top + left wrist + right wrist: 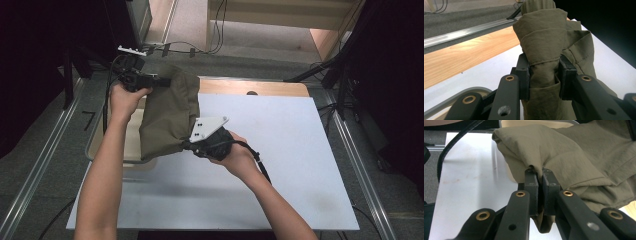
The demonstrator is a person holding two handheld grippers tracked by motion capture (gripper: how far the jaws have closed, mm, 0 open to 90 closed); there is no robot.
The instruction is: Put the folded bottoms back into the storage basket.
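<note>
Forearms enter from the near edge of the white board (280,165), and I take that board as my landmark. At its left part I see the olive cloth (169,115), lifted off the surface between my two grippers. My left gripper (159,80) sits at the far left corner of the board; its jaws are partly closed around a thick bunched fold of the cloth (544,50), pads pressing both sides. My right gripper (189,146) is nearer me, over the board's left half, with its grey plate (209,128) on top; its jaws are almost fully closed, pinching a thin edge of the cloth (564,157). A pale tray (131,150) lies under the cloth at the board's left edge. Beyond the far edge of the board I see a strip of wooden tabletop (260,88).
</note>
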